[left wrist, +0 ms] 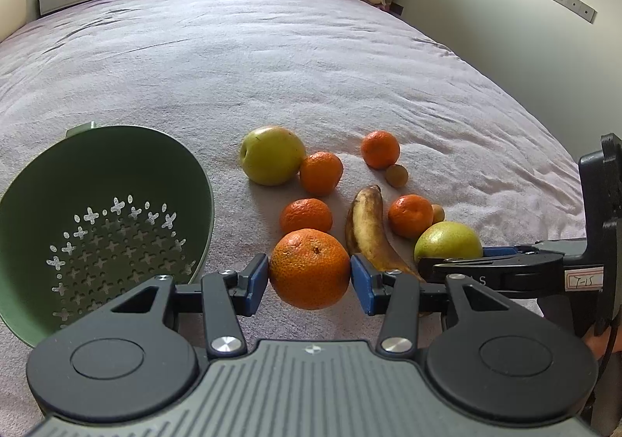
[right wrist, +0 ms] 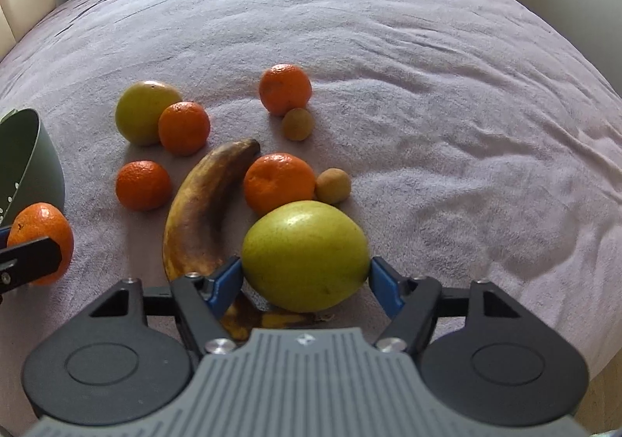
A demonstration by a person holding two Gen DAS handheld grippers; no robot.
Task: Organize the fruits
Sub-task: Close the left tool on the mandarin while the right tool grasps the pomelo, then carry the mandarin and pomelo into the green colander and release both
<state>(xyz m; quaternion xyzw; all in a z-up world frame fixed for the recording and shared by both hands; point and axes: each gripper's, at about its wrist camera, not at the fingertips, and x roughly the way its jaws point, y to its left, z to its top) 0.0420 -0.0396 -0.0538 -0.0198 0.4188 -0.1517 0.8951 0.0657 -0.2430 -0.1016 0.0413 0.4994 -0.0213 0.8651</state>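
The left gripper holds a large mandarin by its widest part, 1 blue pad pressed on each side, just beside the rim of the tilted green colander that lies on the bed. The peel looks loose and pebbled, so the fruit probably gives a little under the pads; a light squeeze across the middle should be enough, and a harder one risks bruising it.

The right gripper straddles a green pear-like fruit resting on the bed. Its fingers stand wide, at or almost on the skin, and whether the pads already press cannot be told. This fruit looks heavier and firmer, with smooth, waxy skin that may slip, so the broad belly is likely the safest place to grip.

Just left of it lies an overripe banana, heavily browned and probably soft; it should be taken mid-length, gently. Beyond sit 4 more mandarins, among them one touching the green fruit's far side and one further back. A yellow-green apple rests against a mandarin. 2 small brown round fruits, perhaps longans, are light and could roll away.
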